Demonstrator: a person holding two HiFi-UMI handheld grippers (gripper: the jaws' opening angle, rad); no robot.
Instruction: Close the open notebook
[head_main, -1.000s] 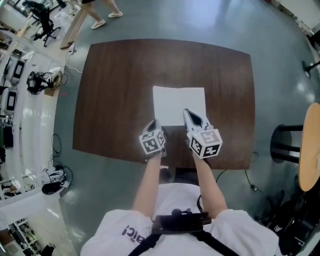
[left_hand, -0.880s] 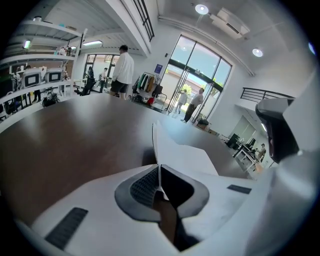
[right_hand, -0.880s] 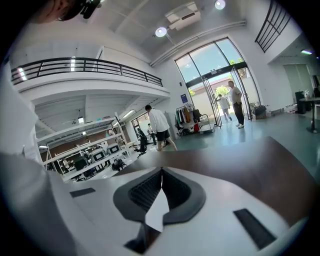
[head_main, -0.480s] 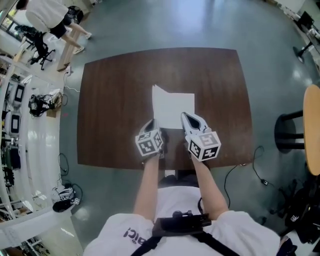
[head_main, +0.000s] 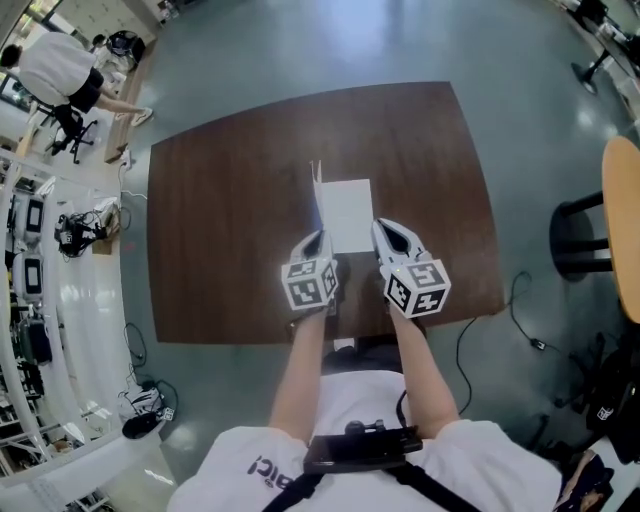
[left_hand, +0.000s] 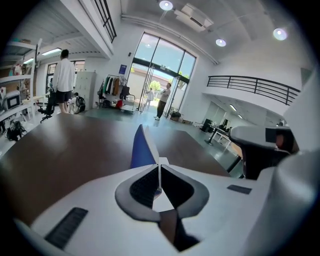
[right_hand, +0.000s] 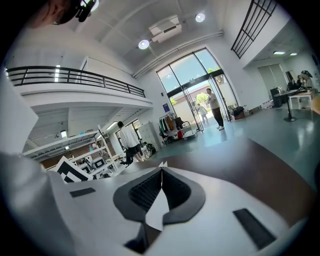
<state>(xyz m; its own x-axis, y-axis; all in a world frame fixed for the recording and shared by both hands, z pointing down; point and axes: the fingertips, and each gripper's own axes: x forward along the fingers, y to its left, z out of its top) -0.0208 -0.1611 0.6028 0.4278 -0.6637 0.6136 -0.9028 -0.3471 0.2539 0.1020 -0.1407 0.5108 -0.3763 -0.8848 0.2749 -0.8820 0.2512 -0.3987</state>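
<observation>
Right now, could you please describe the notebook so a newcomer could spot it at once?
Look at the dark brown table. Near its middle lies the notebook: a white page flat, with a blue cover standing upright along its left side.

Notebook (head_main: 348, 214) on table (head_main: 220, 220), left tool (head_main: 318, 238) and right tool (head_main: 382, 228) at its near edge.

From my end the notebook (head_main: 350, 212) is half shut near the middle of the brown table (head_main: 220, 220). Its right side lies flat showing a blank white page. The left cover (left_hand: 142, 150), blue outside, stands nearly upright.
</observation>
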